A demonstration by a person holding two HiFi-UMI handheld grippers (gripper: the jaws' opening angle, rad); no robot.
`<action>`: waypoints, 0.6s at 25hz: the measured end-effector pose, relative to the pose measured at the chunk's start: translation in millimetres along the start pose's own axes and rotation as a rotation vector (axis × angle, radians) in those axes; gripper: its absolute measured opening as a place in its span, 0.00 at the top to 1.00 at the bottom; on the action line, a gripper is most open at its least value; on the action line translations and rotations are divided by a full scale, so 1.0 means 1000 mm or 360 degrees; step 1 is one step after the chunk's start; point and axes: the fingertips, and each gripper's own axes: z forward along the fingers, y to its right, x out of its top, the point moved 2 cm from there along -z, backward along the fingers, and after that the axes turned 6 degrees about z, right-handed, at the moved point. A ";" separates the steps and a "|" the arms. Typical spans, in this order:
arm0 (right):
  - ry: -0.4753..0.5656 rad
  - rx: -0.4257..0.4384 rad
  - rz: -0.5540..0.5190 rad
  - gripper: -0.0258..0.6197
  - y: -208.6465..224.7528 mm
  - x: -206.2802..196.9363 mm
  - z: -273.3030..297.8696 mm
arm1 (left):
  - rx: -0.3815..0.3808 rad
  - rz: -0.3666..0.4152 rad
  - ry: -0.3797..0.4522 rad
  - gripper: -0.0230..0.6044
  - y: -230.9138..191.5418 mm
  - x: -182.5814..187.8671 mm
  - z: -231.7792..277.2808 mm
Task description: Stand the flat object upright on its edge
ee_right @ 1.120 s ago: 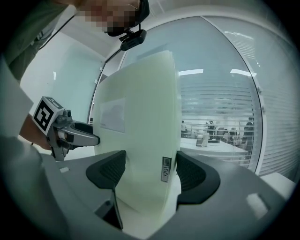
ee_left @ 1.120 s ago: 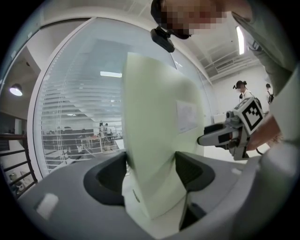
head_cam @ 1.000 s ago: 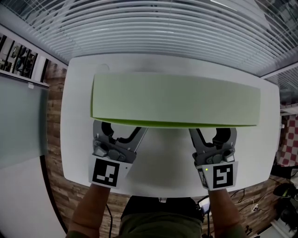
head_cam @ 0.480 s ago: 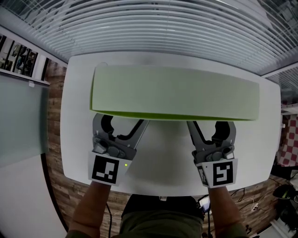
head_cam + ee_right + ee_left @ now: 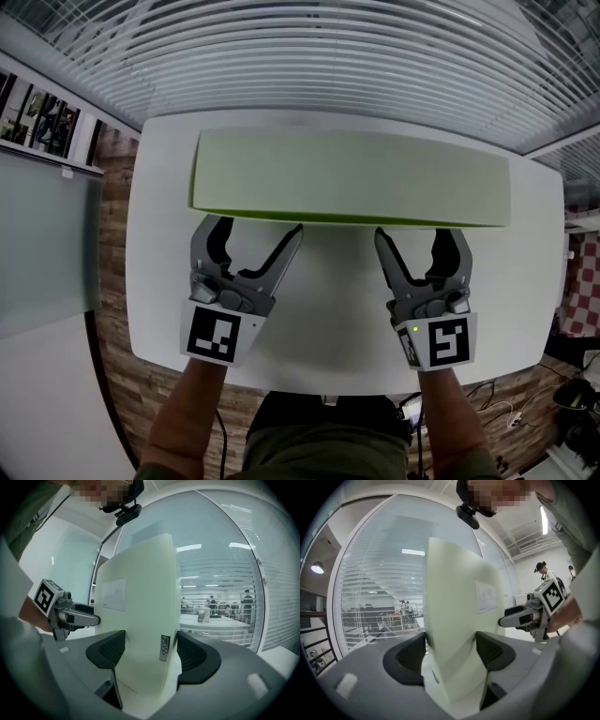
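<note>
The left tongs (image 5: 261,229) and the right tongs (image 5: 418,234) are held spread, with nothing clamped. The near lower edge of the green board (image 5: 352,178) is seen between each pair of jaws. The board is stood upright on its long edge on the white desk (image 5: 328,314), towards the far side.

Board (image 5: 352,178) pale green; table (image 5: 328,319) white; floor (image 5: 111,281) brown wood planks; blinds (image 5: 328,56) white slats.

Head view overhead; 2 gripper views close, same board (image 5: 352,178)
</note>
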 end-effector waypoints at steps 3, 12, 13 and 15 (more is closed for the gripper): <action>-0.0006 0.0001 0.0011 0.45 0.000 0.000 0.002 | 0.0000 -0.0020 0.0001 0.46 -0.002 0.000 0.001; -0.0009 0.0002 0.0023 0.45 0.001 -0.001 0.002 | 0.0010 -0.0024 0.0002 0.46 -0.002 0.000 0.000; -0.0010 0.0002 0.0025 0.45 0.001 -0.002 0.001 | 0.0012 -0.0026 0.0004 0.46 -0.002 0.000 0.000; -0.0012 0.0002 0.0031 0.45 0.001 -0.002 0.001 | 0.0016 -0.0036 0.0007 0.46 -0.002 0.000 0.000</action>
